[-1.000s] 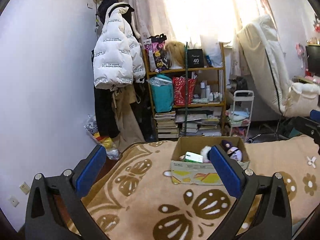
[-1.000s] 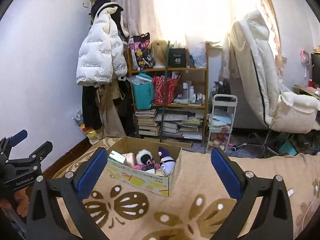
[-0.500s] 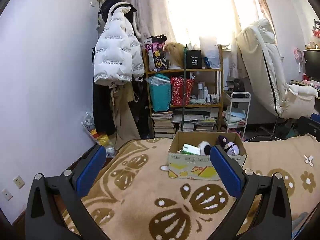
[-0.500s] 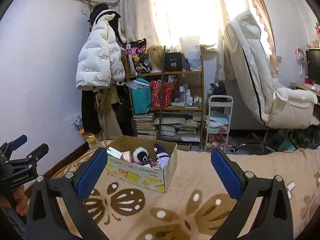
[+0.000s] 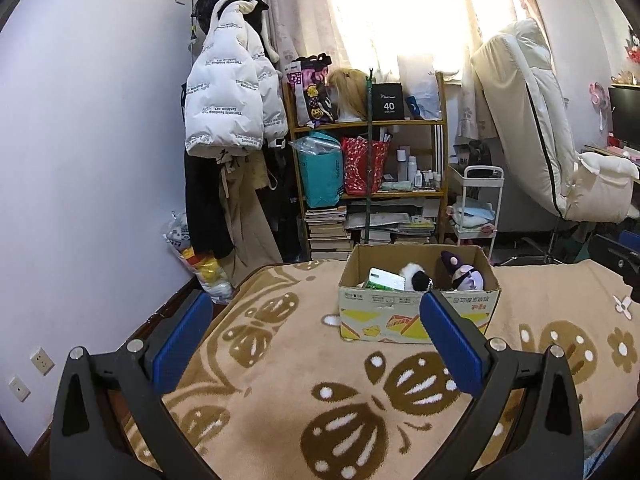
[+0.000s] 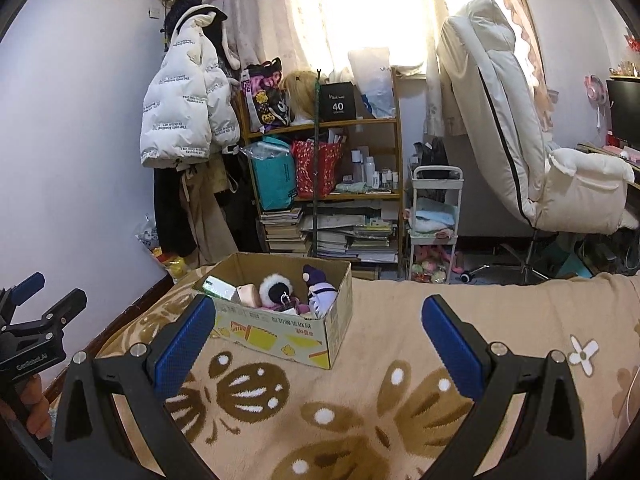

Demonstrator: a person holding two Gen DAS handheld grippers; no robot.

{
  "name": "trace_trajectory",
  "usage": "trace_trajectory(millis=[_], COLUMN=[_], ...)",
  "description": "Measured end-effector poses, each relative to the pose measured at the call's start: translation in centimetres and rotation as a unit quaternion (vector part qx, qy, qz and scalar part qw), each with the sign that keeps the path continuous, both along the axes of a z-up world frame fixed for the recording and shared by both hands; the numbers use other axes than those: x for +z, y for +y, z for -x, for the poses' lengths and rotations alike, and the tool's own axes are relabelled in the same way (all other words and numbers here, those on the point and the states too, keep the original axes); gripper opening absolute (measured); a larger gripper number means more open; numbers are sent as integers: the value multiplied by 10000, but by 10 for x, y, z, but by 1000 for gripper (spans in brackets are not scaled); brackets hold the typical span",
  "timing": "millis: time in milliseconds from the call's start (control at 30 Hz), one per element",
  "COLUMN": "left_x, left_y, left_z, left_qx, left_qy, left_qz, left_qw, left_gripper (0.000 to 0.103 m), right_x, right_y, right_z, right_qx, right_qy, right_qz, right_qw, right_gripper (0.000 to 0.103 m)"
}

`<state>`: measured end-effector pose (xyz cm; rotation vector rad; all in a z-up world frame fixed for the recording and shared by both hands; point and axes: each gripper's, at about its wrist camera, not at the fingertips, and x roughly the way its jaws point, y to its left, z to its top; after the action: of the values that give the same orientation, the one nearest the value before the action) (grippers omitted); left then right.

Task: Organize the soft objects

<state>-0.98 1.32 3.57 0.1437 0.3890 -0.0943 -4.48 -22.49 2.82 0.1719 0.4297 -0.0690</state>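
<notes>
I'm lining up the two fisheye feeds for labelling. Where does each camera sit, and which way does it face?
Left wrist: on the left gripper, looking across the patterned blanket at the cardboard box; own open blue-padded fingers show.
Right wrist: on the right gripper, facing the same way from further right; own open fingers show, plus the left gripper and a hand at the left edge.
Shared: box, blanket, bookshelf, white jacket.

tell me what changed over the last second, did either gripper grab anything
Nothing was grabbed. Both grippers pulled back and rose a little: the box looks smaller and farther away in both views, and more of the blanket shows in front of it. The left gripper and right gripper stayed open and empty. The plush toys stayed in the box, which did not shift on the blanket.
</notes>
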Motion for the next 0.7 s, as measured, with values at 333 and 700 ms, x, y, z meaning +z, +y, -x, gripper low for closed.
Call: trace_trajectory(millis=[333,700], left_x=[-5,-7], left_y=[1,2], left_z=[-5,-5], left_qx=[-46,3], left_qy=[145,121], left_qz=[5,-18], left_qw=[9999,9999], left_gripper=[102,102], right_x=[-4,-4], right_y=[-4,-4], right_z=[-2,-2], right_qx=[-96,-117], right_qy=[38,35], right_qz=[-97,-86], right_qw=[9999,9999], right_gripper=[103,103])
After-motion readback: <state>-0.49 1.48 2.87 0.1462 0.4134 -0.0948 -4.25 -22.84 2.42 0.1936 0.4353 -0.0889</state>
